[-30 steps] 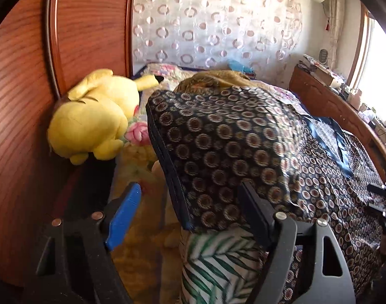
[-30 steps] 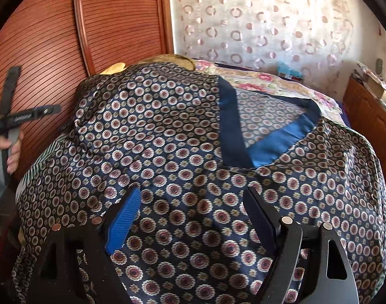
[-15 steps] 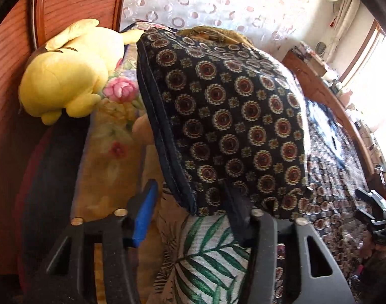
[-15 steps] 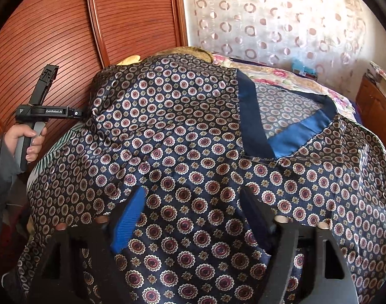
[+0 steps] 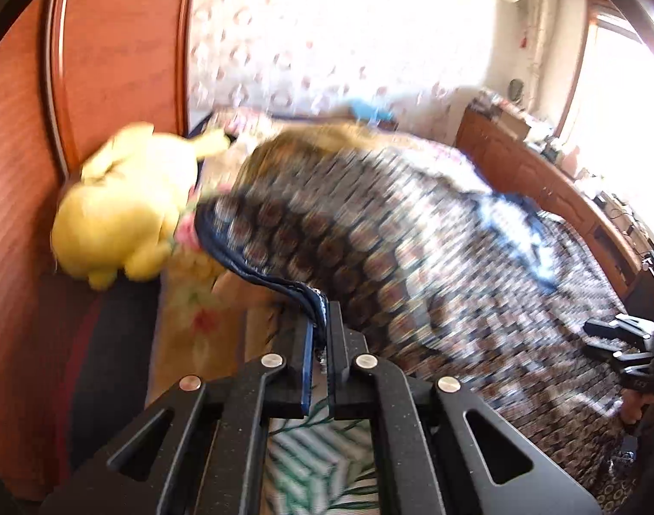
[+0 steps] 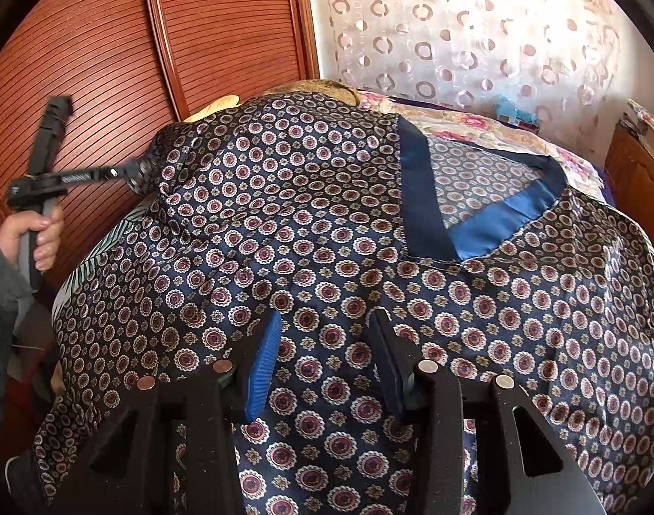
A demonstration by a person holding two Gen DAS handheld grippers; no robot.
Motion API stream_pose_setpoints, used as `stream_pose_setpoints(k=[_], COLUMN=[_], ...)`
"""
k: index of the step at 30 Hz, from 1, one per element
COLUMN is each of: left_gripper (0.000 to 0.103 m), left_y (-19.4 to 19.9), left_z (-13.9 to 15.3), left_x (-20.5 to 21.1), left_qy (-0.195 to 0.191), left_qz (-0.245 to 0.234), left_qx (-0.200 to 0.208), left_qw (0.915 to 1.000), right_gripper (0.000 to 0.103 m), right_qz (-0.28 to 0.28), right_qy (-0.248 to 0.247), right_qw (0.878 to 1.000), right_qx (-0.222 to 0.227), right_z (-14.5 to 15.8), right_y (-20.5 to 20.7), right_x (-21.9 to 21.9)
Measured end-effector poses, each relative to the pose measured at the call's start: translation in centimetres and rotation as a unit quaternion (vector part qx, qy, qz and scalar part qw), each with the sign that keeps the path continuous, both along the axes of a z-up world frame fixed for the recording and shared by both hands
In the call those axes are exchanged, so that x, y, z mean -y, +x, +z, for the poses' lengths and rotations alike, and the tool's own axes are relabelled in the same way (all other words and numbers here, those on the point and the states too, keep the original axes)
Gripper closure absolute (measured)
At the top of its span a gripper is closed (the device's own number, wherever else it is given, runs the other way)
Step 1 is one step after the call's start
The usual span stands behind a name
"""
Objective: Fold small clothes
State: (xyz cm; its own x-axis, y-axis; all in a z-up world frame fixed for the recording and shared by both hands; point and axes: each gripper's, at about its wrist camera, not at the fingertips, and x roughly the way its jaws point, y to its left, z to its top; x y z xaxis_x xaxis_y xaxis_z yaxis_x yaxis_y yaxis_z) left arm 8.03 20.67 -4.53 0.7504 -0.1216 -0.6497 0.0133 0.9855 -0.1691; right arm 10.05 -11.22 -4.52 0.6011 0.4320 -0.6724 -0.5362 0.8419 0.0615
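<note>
- The left hand-held gripper (image 5: 320, 322) sat at lower centre of the left wrist view, jaws pinched tight on the dark hemmed edge of the patterned garment (image 5: 412, 257), which it held lifted.
- That same gripper showed at the left edge of the right wrist view (image 6: 140, 174), biting the garment's raised corner, with a hand (image 6: 35, 236) wrapped round its grey handle and a grey sleeve (image 6: 1, 292) below.
- The right hand-held gripper (image 6: 327, 356) filled the bottom centre of the right wrist view, its blue pad (image 6: 262, 369) and dark pad (image 6: 387, 365) apart and closing in, cloth lying in the gap; whether the pads pressed it yet, I could not tell.
- The garment, navy with circle medallions and a blue V-neck band (image 6: 468, 210), spread across the bed through most of the frame.
- A leaf-print cloth (image 5: 318, 450) peeked out beneath the garment, at bottom centre of the left wrist view.
- A floral bedcover (image 6: 477, 124) showed beyond the neckline, upper right.
- A yellow plush toy (image 5: 125, 206) lay at middle left of the left wrist view, against the reddish wooden wardrobe (image 6: 112, 43).
- A curtain with ring patterns (image 6: 455, 21) hung across the top right; the left wrist view was blurred.
</note>
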Motion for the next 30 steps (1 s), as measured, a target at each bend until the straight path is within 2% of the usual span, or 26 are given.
stream_pose_setpoints(k=[4, 8, 14, 18, 21, 26, 30], left_gripper=[0.098, 0.098, 0.098, 0.097, 0.089, 0.060, 0.052], left_y=[0.5, 1.9, 2.7, 2.2, 1.7, 0.1, -0.8], left_z=[3.2, 4.7, 3.9, 3.1, 2.8, 3.2, 4.0], left_x=[3.2, 7.2, 12.8, 13.8, 13.6, 13.0, 13.1], left_qy=[0.001, -0.001, 0.007, 0.022, 0.020, 0.016, 0.024], left_qz=[-0.036, -0.080, -0.136, -0.132, -0.129, -0.130, -0.134], left_qx=[0.032, 0.045, 0.029, 0.018, 0.014, 0.029, 0.042], left_qw=[0.9988, 0.9958, 0.9903, 0.9909, 0.9913, 0.9909, 0.9898], right_gripper=[0.059, 0.059, 0.059, 0.059, 0.059, 0.059, 0.059], right_qz=[-0.006, -0.018, -0.028, -0.033, -0.033, -0.027, -0.020], right_qy=[0.009, 0.009, 0.012, 0.012, 0.008, 0.004, 0.005], right_qw=[1.000, 1.000, 0.999, 0.999, 0.999, 1.000, 1.000], right_qx=[0.005, 0.008, 0.009, 0.007, 0.003, -0.002, 0.001], right_z=[0.5, 0.8, 1.1, 1.1, 1.1, 0.7, 1.2], right_y=[-0.5, -0.7, -1.4, -1.6, -1.1, 0.1, 0.4], right_x=[1.0, 2.2, 3.5, 4.0, 3.8, 2.5, 1.7])
